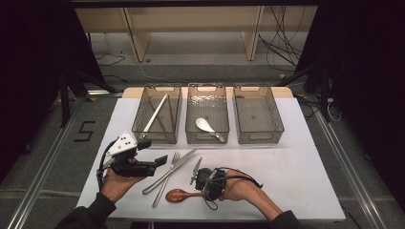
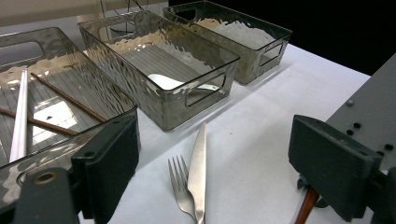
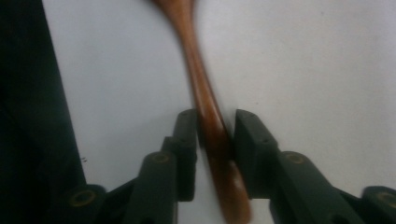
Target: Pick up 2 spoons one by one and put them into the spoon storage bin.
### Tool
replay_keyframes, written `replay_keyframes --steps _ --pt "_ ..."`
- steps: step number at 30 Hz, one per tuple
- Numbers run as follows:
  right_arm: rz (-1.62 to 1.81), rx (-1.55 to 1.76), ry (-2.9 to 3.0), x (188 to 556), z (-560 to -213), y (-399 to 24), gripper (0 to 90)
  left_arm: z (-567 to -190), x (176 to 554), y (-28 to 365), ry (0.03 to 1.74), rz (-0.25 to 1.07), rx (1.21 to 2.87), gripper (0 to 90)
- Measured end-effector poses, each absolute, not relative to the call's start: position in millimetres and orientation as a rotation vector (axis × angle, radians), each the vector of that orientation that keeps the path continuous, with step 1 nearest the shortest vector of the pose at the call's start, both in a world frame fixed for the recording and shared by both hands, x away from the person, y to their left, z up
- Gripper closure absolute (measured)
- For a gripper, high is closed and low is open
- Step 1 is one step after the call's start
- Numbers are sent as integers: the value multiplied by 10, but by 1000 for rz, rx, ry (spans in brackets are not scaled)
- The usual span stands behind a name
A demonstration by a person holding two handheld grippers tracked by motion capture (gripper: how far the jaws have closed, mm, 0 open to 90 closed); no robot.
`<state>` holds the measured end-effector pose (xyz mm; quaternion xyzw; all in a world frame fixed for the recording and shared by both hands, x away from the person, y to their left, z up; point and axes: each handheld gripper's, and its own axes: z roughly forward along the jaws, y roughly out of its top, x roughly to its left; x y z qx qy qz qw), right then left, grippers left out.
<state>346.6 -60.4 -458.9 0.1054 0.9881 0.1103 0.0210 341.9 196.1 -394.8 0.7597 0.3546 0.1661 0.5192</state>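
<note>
A brown wooden spoon (image 1: 177, 194) lies on the white table near its front edge, bowl to the left. Its handle (image 3: 212, 126) runs between the jaws of my right gripper (image 3: 215, 128), low over the table (image 1: 198, 187). The pads stand close on either side, and a thin dark gap still shows at the right pad (image 3: 247, 140), so the gripper is open. My left gripper (image 1: 154, 151) is held above the table's left part, open and empty (image 2: 219, 172). A steel fork (image 1: 167, 179) and knife (image 1: 174, 167) lie side by side between the two grippers.
Three clear bins stand in a row at the back. The left bin (image 1: 135, 125) holds a silver stick and brown chopsticks (image 2: 65, 95). The middle bin (image 1: 207, 139) holds a white spoon (image 1: 206, 125). The right bin (image 1: 259, 139) has nothing in it.
</note>
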Motion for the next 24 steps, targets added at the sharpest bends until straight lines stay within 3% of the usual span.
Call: replay_keyframes --steps 24 --pt "403 391 3083 3520 -4519 -643 784 -3945 3418 1972 849 401 1824 160"
